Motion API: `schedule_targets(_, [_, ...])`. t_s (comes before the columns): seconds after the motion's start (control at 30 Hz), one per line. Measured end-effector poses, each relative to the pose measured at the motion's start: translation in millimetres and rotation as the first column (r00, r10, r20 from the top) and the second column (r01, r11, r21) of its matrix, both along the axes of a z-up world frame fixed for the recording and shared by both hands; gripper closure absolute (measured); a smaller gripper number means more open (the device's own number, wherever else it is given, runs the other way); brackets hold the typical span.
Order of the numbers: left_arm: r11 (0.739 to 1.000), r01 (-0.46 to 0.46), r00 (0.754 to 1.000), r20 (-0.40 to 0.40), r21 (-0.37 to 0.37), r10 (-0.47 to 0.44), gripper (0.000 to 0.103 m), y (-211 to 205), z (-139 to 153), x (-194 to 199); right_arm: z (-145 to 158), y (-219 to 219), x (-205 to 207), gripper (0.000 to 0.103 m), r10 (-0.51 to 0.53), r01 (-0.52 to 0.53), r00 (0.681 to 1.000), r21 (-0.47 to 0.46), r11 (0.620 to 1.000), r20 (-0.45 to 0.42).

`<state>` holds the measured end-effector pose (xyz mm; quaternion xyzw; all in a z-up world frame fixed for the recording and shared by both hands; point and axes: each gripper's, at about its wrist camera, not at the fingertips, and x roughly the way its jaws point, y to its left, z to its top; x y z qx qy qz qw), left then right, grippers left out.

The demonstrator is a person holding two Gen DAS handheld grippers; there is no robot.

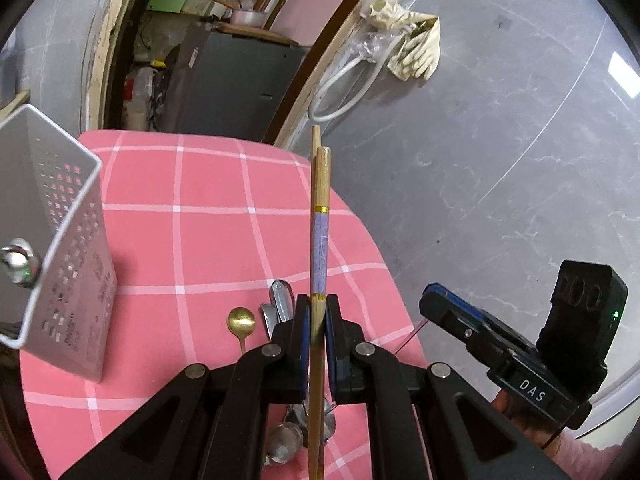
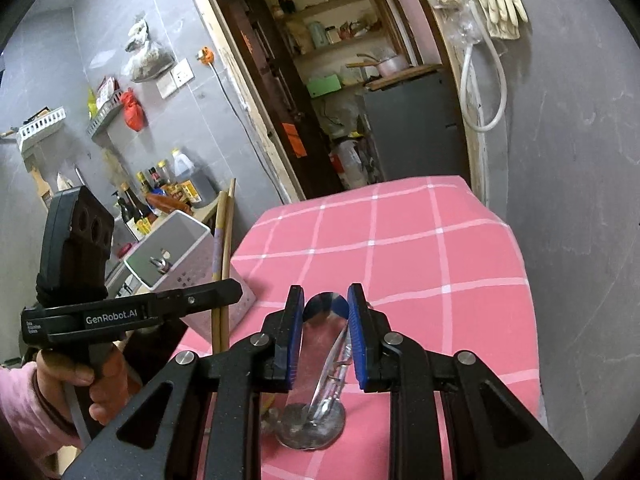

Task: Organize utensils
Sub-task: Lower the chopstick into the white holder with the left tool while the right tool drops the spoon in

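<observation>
My left gripper [image 1: 318, 308] is shut on a pair of wooden chopsticks [image 1: 320, 240] with a purple band; they stick out upward past the fingers, above the pink checked tablecloth [image 1: 200, 208]. A gold spoon [image 1: 241, 322] and some silver spoons [image 1: 280, 304] lie on the cloth just below. The white perforated utensil holder [image 1: 60, 248] stands at the left. In the right wrist view my right gripper [image 2: 326, 300] is shut on a shiny steel utensil [image 2: 320, 344] by its broad flat handle, its round head [image 2: 312, 420] low over the cloth. The left gripper [image 2: 232, 292] with the chopsticks [image 2: 224, 240] is beside the holder [image 2: 172, 256].
Grey tiled walls close in on the right, with gloves [image 2: 500, 4] and a hose hanging there. Behind the table is a doorway [image 2: 352, 100] to a cluttered pantry. Bottles [image 2: 160, 192] and racks stand left of the holder. A hand in a pink sleeve [image 2: 36, 400] holds the left gripper.
</observation>
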<state>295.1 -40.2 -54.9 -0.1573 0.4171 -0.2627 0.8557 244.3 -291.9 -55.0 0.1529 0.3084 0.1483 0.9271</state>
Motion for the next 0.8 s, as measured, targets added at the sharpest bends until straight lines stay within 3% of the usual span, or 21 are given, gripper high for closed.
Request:
schedule_targets(0.17, [0.999,-0.023,0.999,0.043,-0.034,0.024,0.096,15.2,19.2,-5.3,25.5,3.2,-7.2,0.083,-0.001,0.001,0.999,-0.016,1.0,0.055])
schedule_targets(0.4, [0.991,-0.09,0.978,0.178,-0.094,0.106,0.096,50.6,79.2,0.1,82.3,29.0,4.1,0.084,0.042,-0.034,0.983,-0.046,0.998,0.18])
schedule_targets(0.63, [0.969,-0.207,0.908,0.343,-0.135,0.241,0.096,110.9,145.4,6.8,141.0,78.9,37.6,0.084,0.124,-0.118,0.934,-0.038,0.992,0.335])
schedule_targets(0.8, [0.947,-0.295,0.846,0.425,-0.128,0.321,0.096,150.1,157.6,16.1,152.3,125.2,66.0,0.084,0.189,-0.178,0.905,-0.066,0.982,0.381])
